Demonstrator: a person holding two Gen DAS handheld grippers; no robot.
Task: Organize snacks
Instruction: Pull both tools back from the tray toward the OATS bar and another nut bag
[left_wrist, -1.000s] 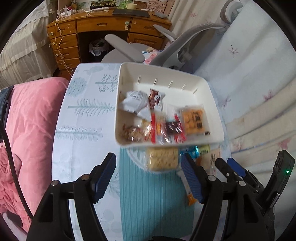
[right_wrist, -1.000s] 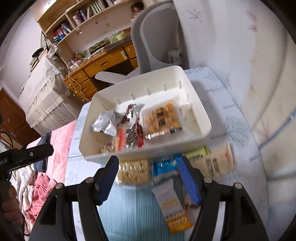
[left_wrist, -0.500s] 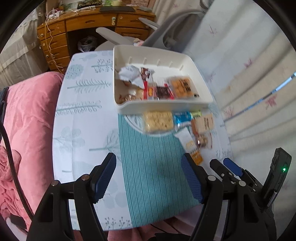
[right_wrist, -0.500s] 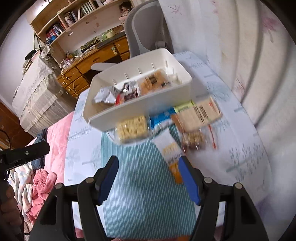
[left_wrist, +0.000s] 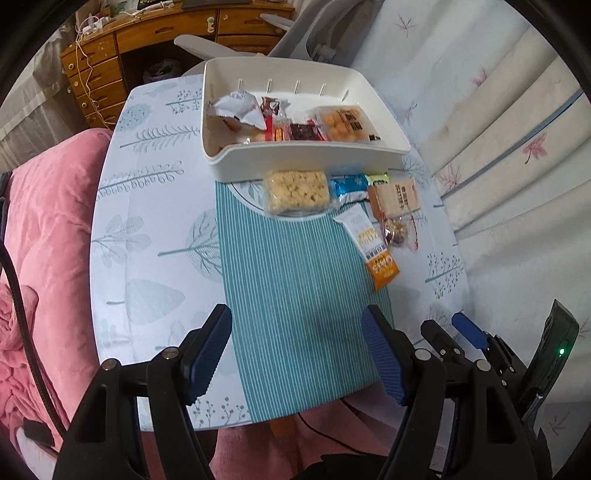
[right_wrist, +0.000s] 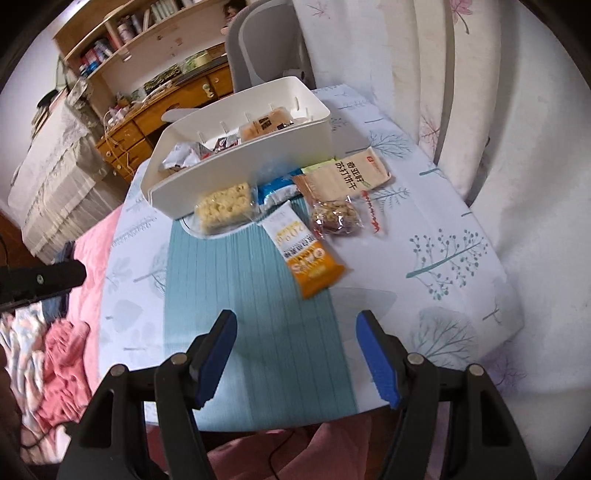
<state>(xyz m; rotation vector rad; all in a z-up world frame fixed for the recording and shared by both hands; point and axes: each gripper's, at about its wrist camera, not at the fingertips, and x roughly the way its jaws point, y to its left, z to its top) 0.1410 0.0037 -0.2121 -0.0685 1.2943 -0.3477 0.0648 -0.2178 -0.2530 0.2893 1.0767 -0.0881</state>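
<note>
While both tools hang over the near edge of the surface (left_wrist: 155, 229), which wears a white cloth printed with blue-green trees, neither touches any snack. The left hand-held gripper (left_wrist: 297, 354) stands wide open with nothing between its blue-padded fingers; the right hand-held gripper (right_wrist: 295, 360) is likewise wide open and empty. A teal striped runner (left_wrist: 295, 280) lies down the middle of the cloth.

At the far end sits a white rectangular plastic bin (left_wrist: 306, 162) holding several wrapped snacks, among them a silver crumpled packet (left_wrist: 236, 107) and a clear pack of orange biscuits (left_wrist: 345, 123). Just in front of the bin's near wall lie the loose items: a clear-wrapped pale puffed-rice bar (left_wrist: 297, 190), a blue foil packet (left_wrist: 345, 188) beside it, a tan cracker packet with printed characters (right_wrist: 347, 175), a clear-wrapped brown nut cluster (right_wrist: 338, 216), and a white-and-orange sachet (right_wrist: 304, 253) lying on the runner's right edge, nearest the grippers.
</note>
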